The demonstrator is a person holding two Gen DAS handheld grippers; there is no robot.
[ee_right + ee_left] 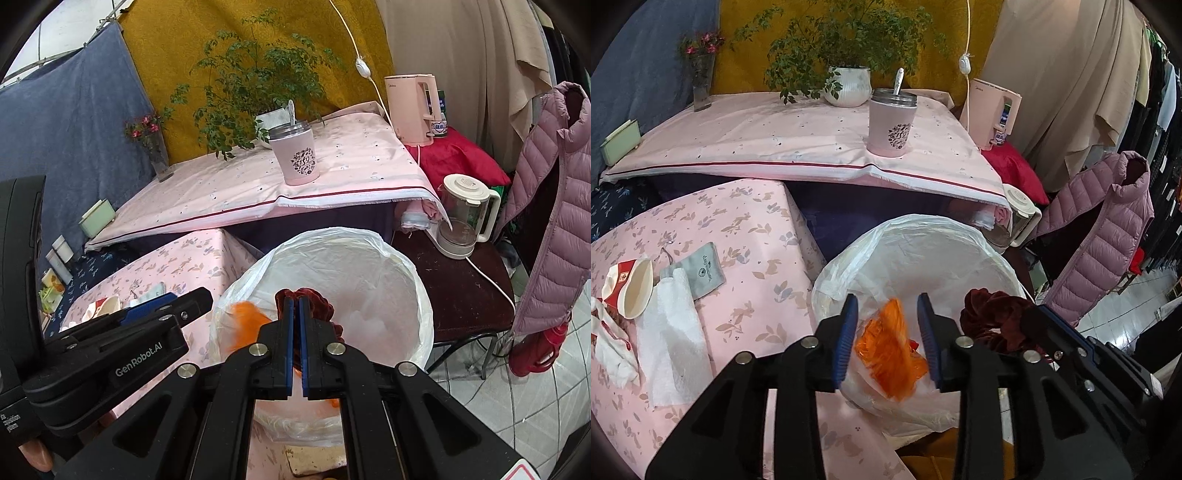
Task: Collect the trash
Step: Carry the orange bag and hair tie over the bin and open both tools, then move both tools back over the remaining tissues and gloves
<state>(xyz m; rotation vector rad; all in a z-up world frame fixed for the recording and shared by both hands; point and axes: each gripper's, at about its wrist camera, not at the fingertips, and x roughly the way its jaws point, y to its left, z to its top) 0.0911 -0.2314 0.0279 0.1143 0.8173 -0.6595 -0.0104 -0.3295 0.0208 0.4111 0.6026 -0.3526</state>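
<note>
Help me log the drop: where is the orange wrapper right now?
In the left wrist view the orange wrapper is blurred between the left gripper's open fingers, over the white-lined bin, left of the dark red scrunchie.

The lined bin (923, 254) stands right of the worktop (757, 258); cup (637, 288), tissue (670, 332) and pouch (707, 271) lie left of it.

bin mouth (413, 273) open; table edge (798, 280) just beside.
</note>
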